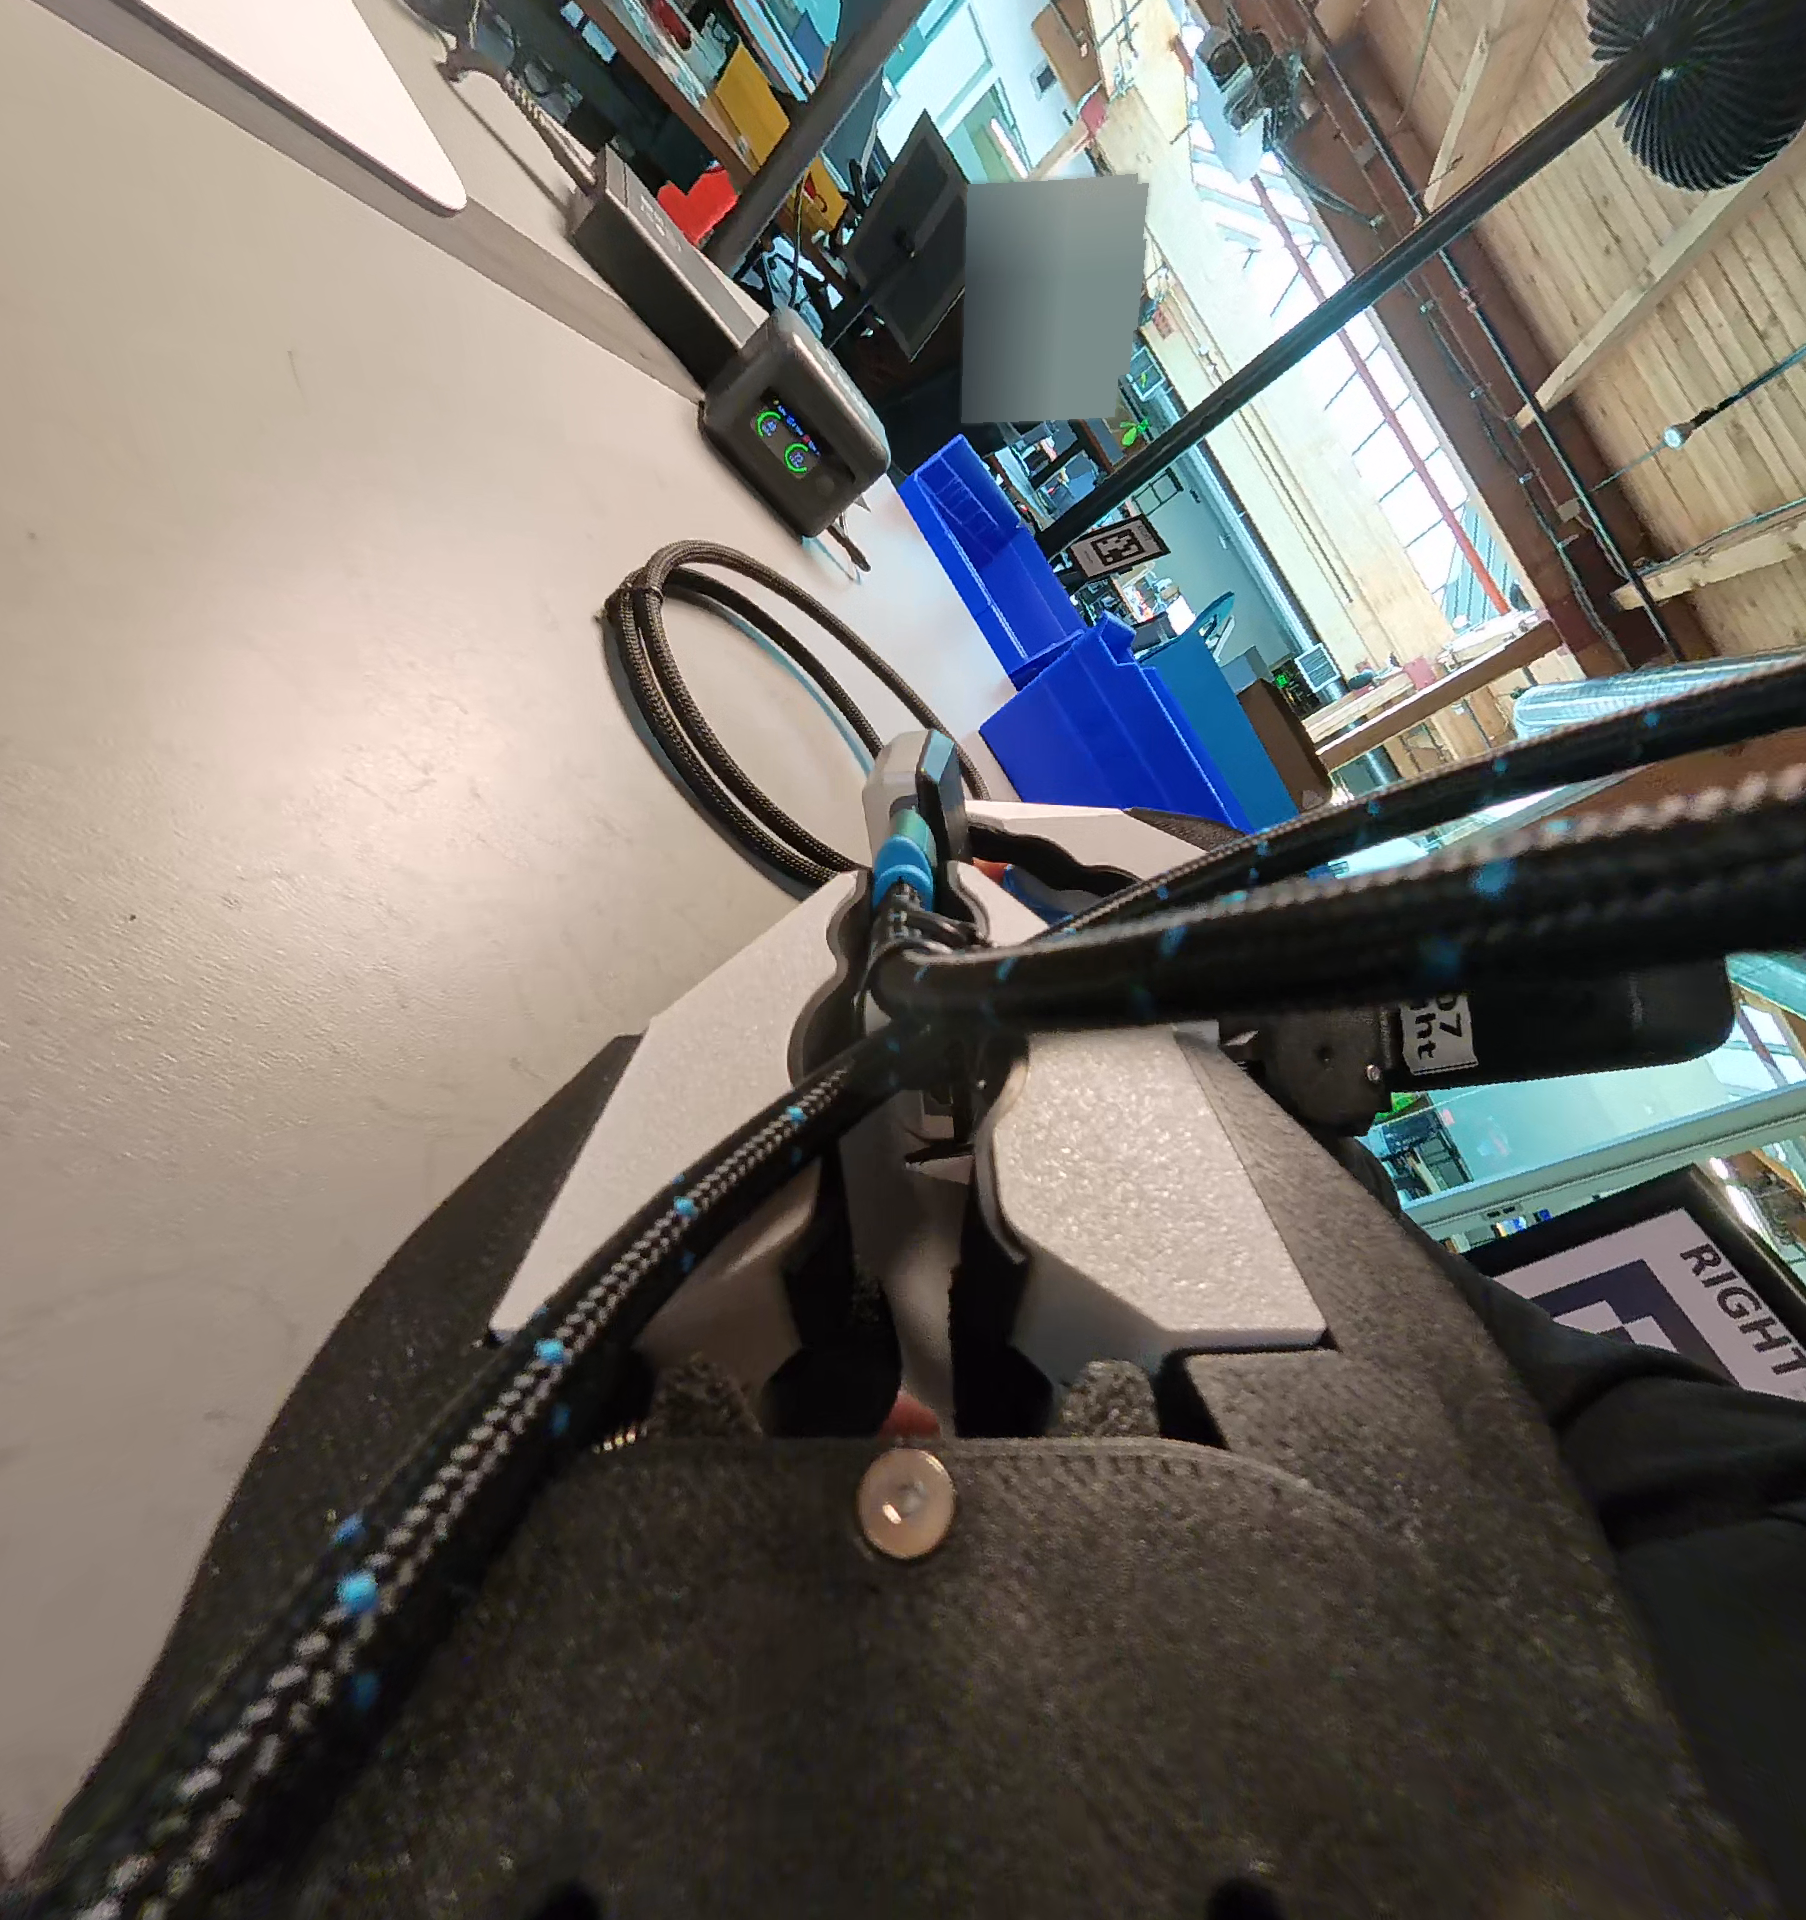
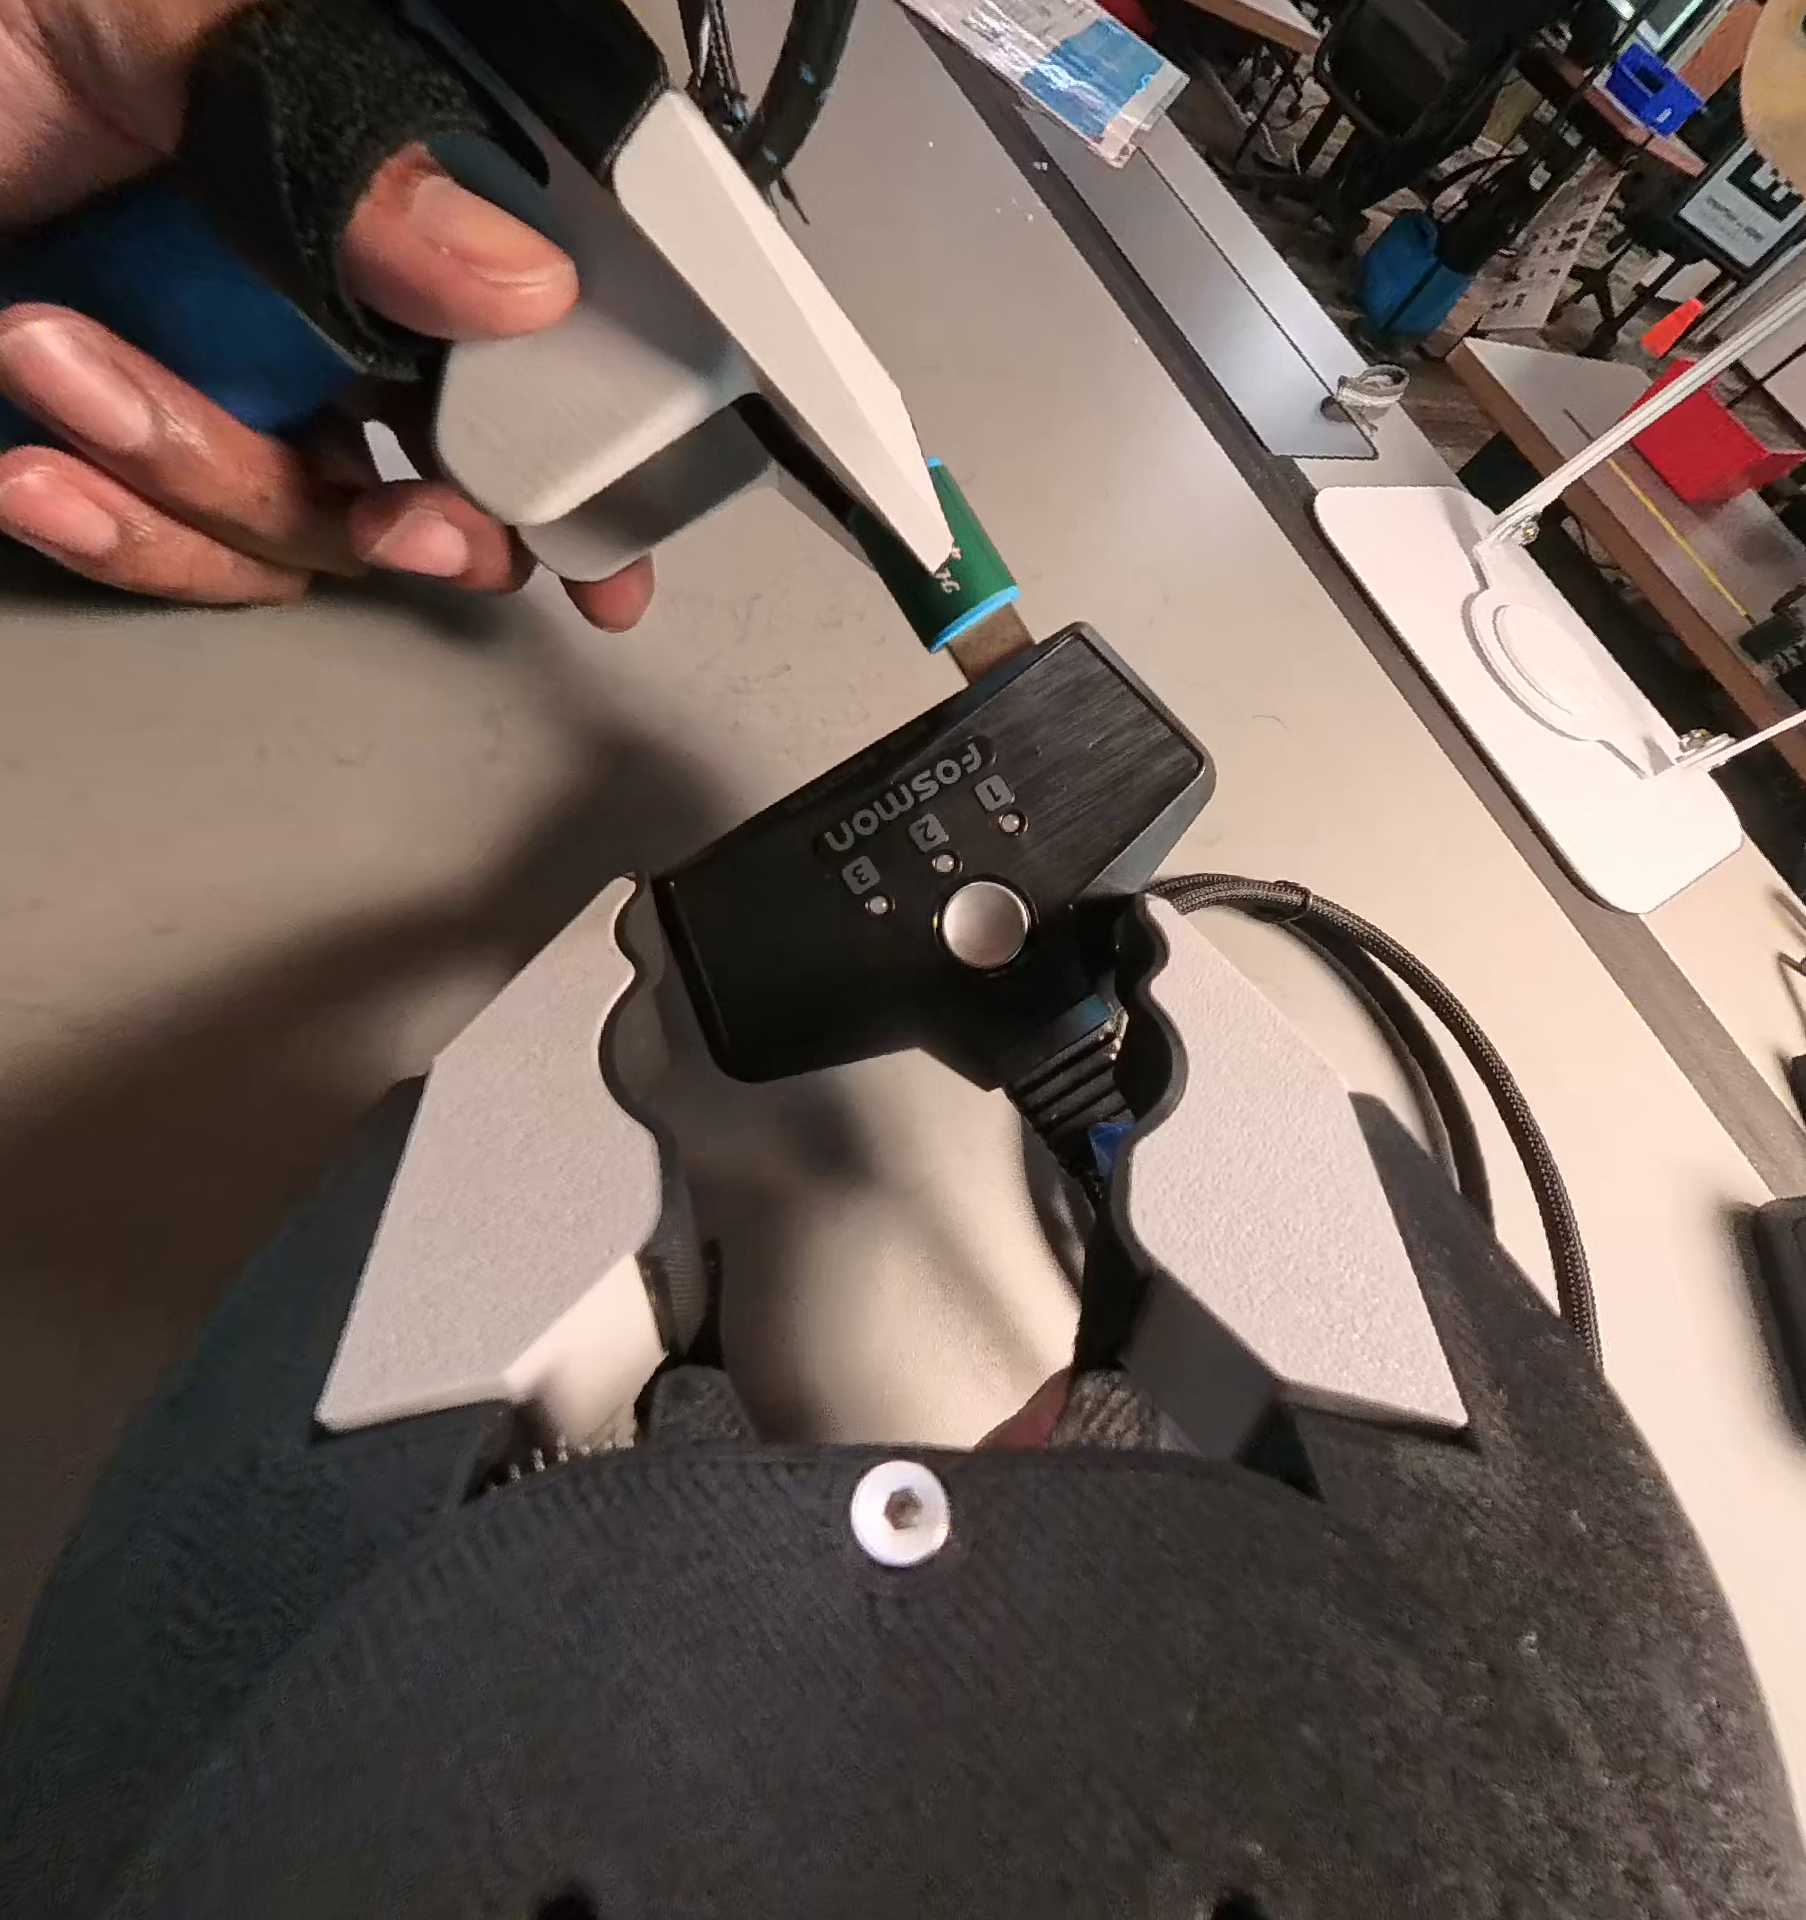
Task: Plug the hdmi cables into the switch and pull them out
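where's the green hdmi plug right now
In the right wrist view, the green HDMI plug with blue rims sits upper centre, pinched by the left gripper, its metal tip at the far edge of the black brushed-metal switch box held by the right gripper.

Left hand-held gripper clamped narrowly, right hand-held gripper closed wider.

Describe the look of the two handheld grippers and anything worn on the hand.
Both grippers, left gripper and right gripper, have pale grey wedge-shaped plastic fingers with wavy dark inner pads on a textured black body with a silver screw. The hand wears a black fingerless strap and grips a blue handle.
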